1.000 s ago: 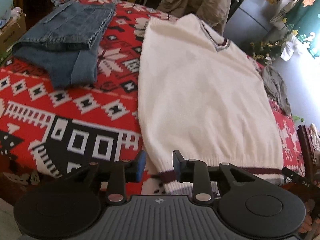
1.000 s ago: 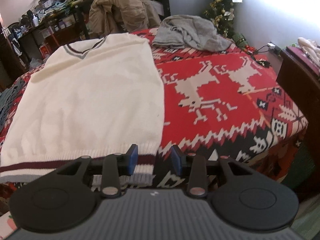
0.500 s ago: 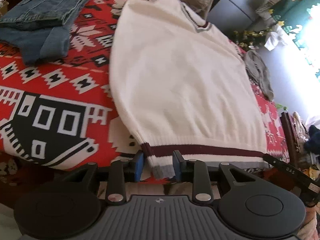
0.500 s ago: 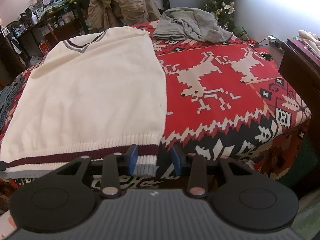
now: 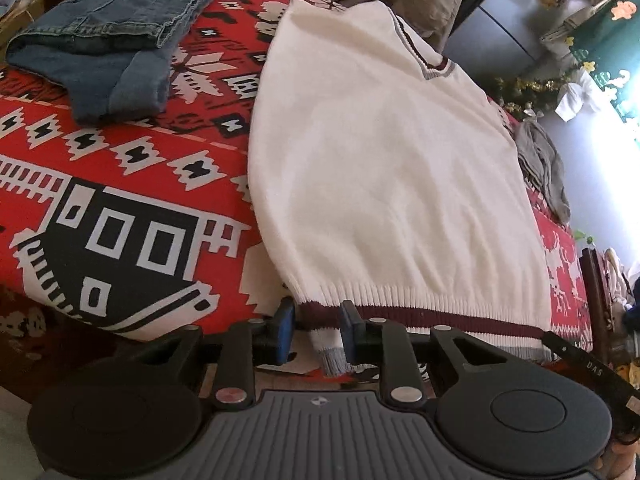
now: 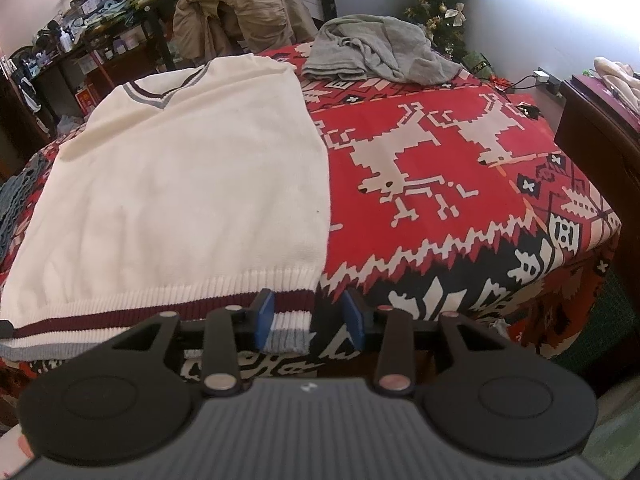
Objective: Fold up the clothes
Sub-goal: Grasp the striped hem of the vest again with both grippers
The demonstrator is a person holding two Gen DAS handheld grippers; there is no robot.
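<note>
Bed, red patterned blanket; cream sweater flat; folded jeans; grey garment.

Both tongs have closed in on the cream sweater's striped hem over the last second. The left tongs now straddle its left corner where they earlier stood short of it, and the right tongs straddle its right corner, jaws apart.

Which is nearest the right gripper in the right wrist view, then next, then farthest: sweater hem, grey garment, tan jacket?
1. Sweater hem: its corner sits between the right gripper fingers.
2. Grey garment: far end of the bed, to the right.
3. Tan jacket: behind the bed, draped, left of centre.
</note>
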